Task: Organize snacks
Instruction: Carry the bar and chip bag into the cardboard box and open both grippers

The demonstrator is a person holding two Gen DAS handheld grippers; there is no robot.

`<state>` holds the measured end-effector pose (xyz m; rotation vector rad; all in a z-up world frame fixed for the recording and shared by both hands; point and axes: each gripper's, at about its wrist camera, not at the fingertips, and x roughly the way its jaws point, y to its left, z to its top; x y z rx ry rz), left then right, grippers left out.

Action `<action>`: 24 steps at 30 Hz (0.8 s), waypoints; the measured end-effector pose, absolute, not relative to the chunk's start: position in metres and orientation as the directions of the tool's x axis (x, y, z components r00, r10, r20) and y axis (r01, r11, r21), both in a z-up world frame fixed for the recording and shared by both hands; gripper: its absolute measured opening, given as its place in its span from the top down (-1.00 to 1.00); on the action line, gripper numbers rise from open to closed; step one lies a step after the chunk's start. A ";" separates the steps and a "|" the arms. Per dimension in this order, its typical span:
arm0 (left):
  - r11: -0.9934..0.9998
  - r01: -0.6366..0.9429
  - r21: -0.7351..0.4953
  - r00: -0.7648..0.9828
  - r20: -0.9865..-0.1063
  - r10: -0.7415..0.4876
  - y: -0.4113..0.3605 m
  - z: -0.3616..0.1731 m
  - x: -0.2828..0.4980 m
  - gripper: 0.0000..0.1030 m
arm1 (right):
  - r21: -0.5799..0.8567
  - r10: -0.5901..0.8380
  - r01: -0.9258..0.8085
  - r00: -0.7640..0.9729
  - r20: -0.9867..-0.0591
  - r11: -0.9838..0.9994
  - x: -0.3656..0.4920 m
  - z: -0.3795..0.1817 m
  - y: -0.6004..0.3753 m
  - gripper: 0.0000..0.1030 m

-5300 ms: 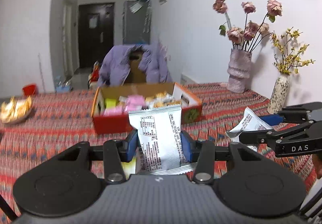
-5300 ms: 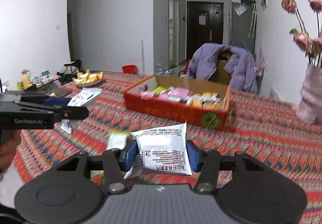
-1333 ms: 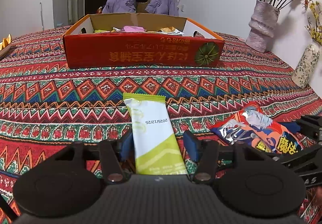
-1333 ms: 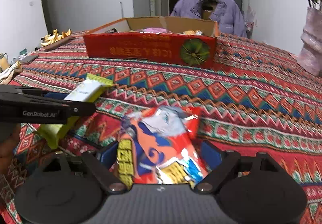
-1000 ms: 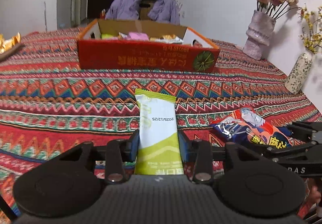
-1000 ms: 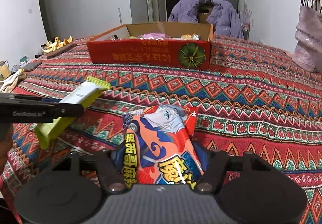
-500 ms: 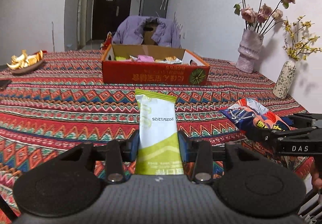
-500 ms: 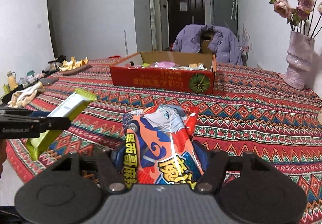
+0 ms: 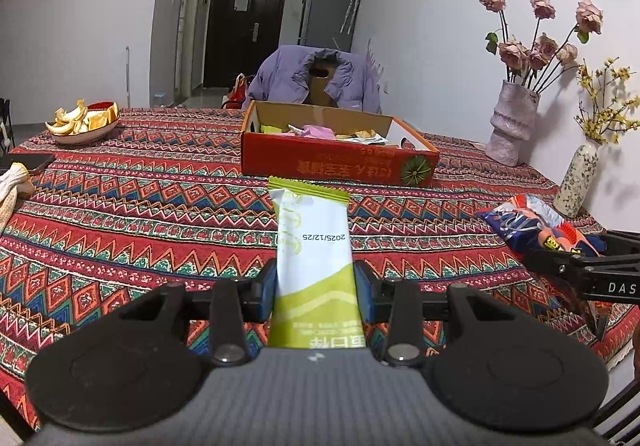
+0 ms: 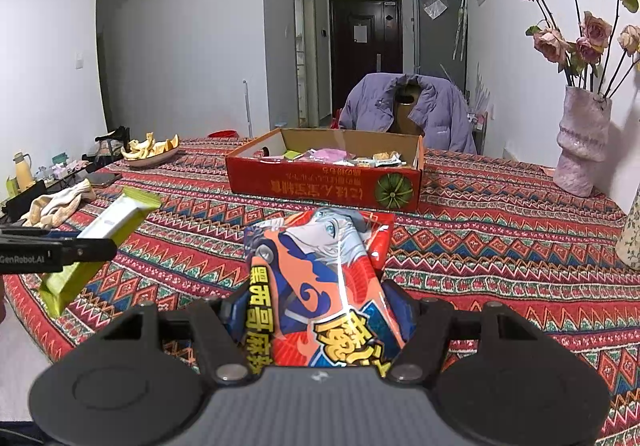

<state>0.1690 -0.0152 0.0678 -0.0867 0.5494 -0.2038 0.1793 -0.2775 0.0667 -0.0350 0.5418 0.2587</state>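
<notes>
Green-and-white snack bar (image 9: 314, 254): clamped across its width in the left gripper (image 9: 315, 290), long axis pointing straight ahead; held clear above the tablecloth.
Orange-and-blue snack bag (image 10: 320, 286): squeezed between the blue pads of the right gripper (image 10: 320, 320), long axis also running forward, its far end sticking out ahead of the jaws.
Red cardboard box (image 9: 336, 161): open-topped, with several small packets already inside; it stands on the patterned tablecloth (image 9: 140, 213) well apart from both grippers, dead ahead and lower than both loads.
Key relation: both packets point lengthwise at the box's near long wall, so I judge the next move to be a forward carry over that wall; neither hand looks clearly nearer, though the fisheye makes this hard to tell.
Writing: the bar shows "2025/12/25" upside down; the left gripper's arm reads "GenRobot.AI" in the right view, the right gripper's "DAS" in the left view; the bag carries large yellow Chinese characters, and the box's front has upside-down Chinese print I cannot read.
Surroundings: bowl of peels (image 9: 82, 123) far left, pink vase (image 9: 512, 121) with dried roses right.
</notes>
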 end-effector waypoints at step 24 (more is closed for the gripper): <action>0.940 0.292 -0.178 0.771 -0.537 -0.341 0.014 0.205 0.412 0.22 | 0.237 0.430 -0.359 0.759 -0.489 0.903 0.425 0.200 -0.336 -0.27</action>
